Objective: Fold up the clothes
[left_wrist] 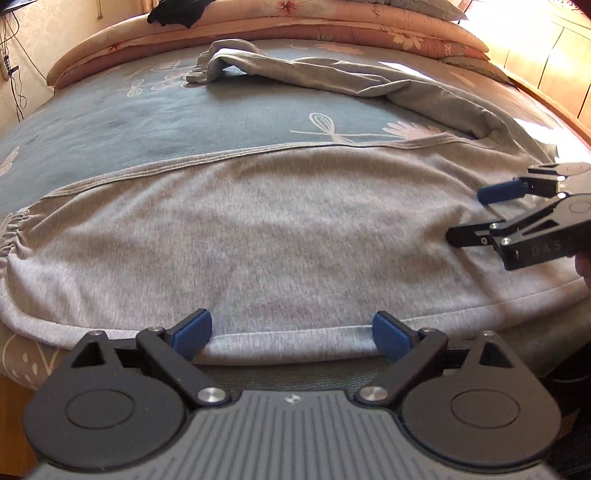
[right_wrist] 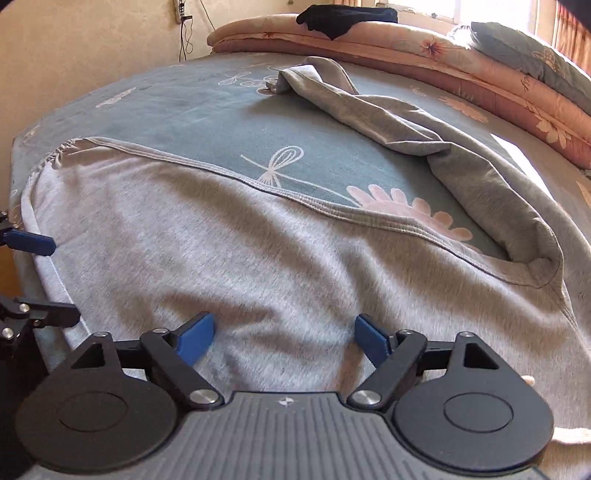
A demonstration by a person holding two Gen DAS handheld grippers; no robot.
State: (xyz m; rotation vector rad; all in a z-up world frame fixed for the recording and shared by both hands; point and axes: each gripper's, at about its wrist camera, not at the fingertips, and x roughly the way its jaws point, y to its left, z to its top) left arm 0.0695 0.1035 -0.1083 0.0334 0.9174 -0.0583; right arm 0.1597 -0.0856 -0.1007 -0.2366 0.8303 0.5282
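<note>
Your left tongs [left_wrist: 291, 334] sit nearest, spread wide with the hem of the grey pants [left_wrist: 280, 229] running between the blue pads [left_wrist: 194, 332] — nothing pinched. I read that as lining up on the near edge, where a fold would start. Your right tongs [right_wrist: 284, 341] are spread too, hovering over the cloth further along, toward the crotch end; whether their pads touch the fabric I cannot tell. Two tongs on one leg suggests you mean to lift both ends together so the leg carries over straight.

The pants lie across the near edge of the bed [left_wrist: 122, 122]: one leg flat and smooth, its gathered cuff [left_wrist: 13, 229] at the left, the other leg [left_wrist: 295, 74] rumpled and angled away — probably why the flat one is dealt with first.

Count: one pair of pants, two legs, two tongs. Beyond, stacked quilts [right_wrist: 461, 70] along the far side — I make out at least three layers — and one dark garment [right_wrist: 343, 18] on top.
</note>
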